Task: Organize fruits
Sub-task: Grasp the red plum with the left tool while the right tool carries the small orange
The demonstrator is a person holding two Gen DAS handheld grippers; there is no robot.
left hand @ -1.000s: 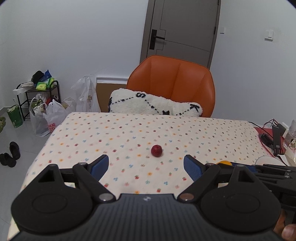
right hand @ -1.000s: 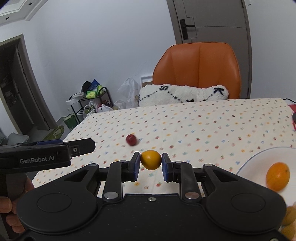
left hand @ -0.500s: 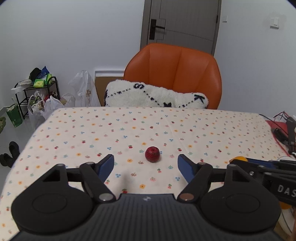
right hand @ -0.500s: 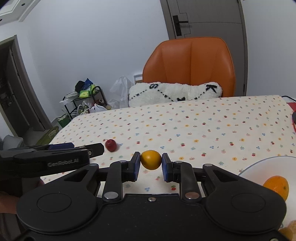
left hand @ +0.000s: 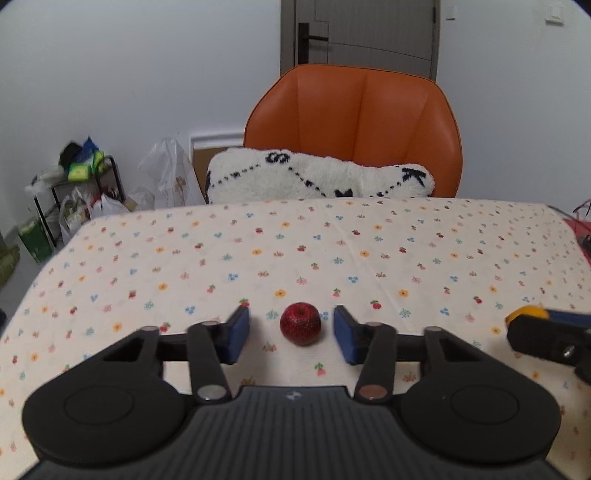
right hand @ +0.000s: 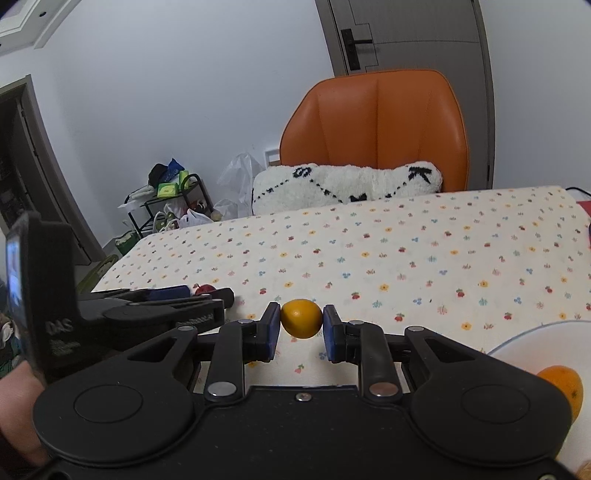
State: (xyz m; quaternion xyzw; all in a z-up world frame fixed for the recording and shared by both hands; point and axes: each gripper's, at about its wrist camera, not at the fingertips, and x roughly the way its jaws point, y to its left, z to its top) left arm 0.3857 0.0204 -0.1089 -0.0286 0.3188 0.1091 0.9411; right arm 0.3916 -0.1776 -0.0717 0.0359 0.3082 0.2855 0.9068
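**A:** Floral-print cloth is covering the table point(left hand: 369, 251); orange chair point(left hand: 354, 129) with a white fuzzy cushion point(left hand: 317, 181) is sitting behind it, grey door point(left hand: 362, 33) at the back wall. Where's the fruit?

**B:** Small red fruit point(left hand: 300, 328) is sitting on the cloth, right between the blue pads of the left claw point(left hand: 291, 330). Jaws are standing wide apart, gap showing on both sides, not touching it.

**A:** And the right side?

**B:** Right claw point(right hand: 301, 325) is clamping a small orange fruit point(right hand: 301, 318), both pads pressing its sides. Fruit looks to be hanging just above the cloth, but I can't confirm clearance from this angle.

**A:** Is the other claw showing in that view?

**B:** Yes, it's lying along the left edge, fingers pointing toward the middle, with the red fruit half hidden behind them. Part of a hand point(right hand: 18, 406) is holding its handle at bottom left.

**A:** Plate?

**B:** White plate point(right hand: 535, 339) is sitting at the right claw's lower right, near the table edge. One larger orange point(right hand: 563, 387) is lying in it, partly cut off by the claw body. Something tan is peeking in at the bottom corner, too cropped to identify.

**A:** Left view showing the right claw?

**B:** Its tip is poking in at the right edge, blurred, orange fruit visible at the end.
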